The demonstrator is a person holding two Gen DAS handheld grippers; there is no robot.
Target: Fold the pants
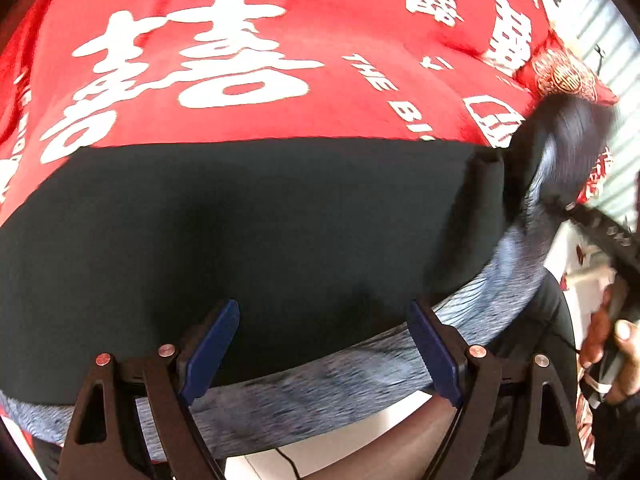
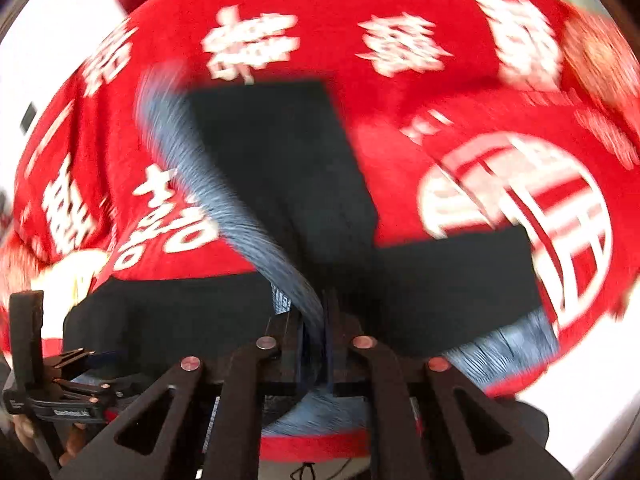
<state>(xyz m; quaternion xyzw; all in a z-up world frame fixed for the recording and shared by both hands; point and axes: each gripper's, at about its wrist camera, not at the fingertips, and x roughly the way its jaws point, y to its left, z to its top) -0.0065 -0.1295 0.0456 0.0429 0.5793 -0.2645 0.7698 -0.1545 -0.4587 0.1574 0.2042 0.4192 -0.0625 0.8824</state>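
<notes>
Black pants (image 1: pixel 248 224) with a grey-blue heathered waistband (image 1: pixel 320 384) lie on a red cloth with white characters (image 1: pixel 240 40). My left gripper (image 1: pixel 324 348) is open, its blue pads (image 1: pixel 212 344) spread over the pants near the waistband, holding nothing. In the right wrist view my right gripper (image 2: pixel 316 332) is shut on the waistband (image 2: pixel 224 200) and lifts that end, so the band rises in a twisted strip over the black pants (image 2: pixel 280 168). The view is blurred by motion. The left gripper shows at the lower left (image 2: pixel 80 364).
The red cloth (image 2: pixel 400 20) covers the table and hangs over its near edge. A red patterned cushion (image 1: pixel 560 76) lies at the far right. A white surface (image 2: pixel 44 60) and floor lie beyond the cloth. A hand (image 1: pixel 616 364) holds the right gripper's handle.
</notes>
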